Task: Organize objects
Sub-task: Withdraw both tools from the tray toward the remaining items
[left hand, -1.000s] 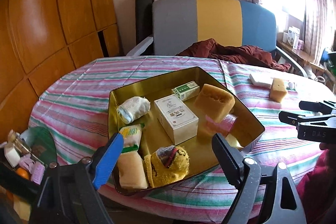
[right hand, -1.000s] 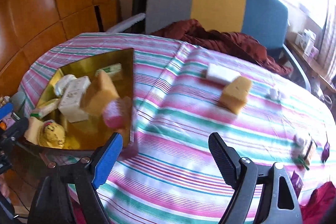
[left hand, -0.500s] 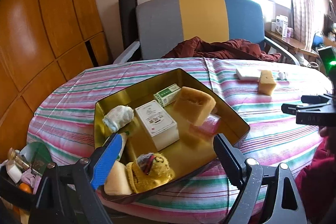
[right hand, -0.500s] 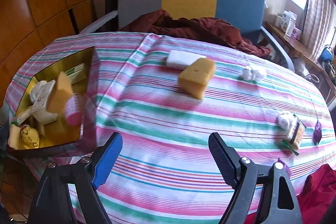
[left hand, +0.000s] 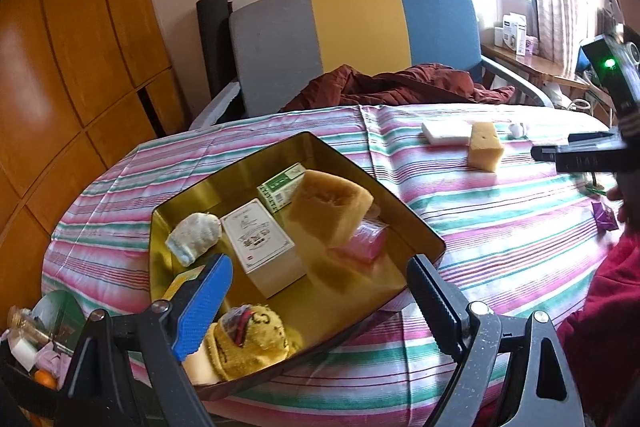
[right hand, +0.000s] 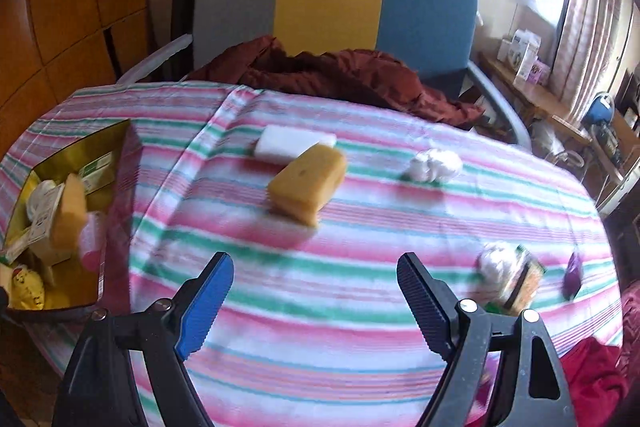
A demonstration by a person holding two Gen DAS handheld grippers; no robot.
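Both grippers are wide open and hold nothing. The right gripper [right hand: 312, 291] faces the yellow sponge [right hand: 308, 183], likely to put it in the gold tray [left hand: 400, 215].

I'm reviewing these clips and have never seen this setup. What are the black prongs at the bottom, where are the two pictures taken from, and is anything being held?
The prongs are two-finger grippers that a person holds, one per hand, each with a camera looking along its fingers. One picture is from the left gripper, the other from the right gripper. Both are open and hold nothing. A striped tablecloth covers the table. At its left stands a gold tin already holding a sponge, boxes and small soft items. Loose on the cloth lie a yellow sponge, touching a white block behind it, and small wrapped items to the right, too blurred to name.
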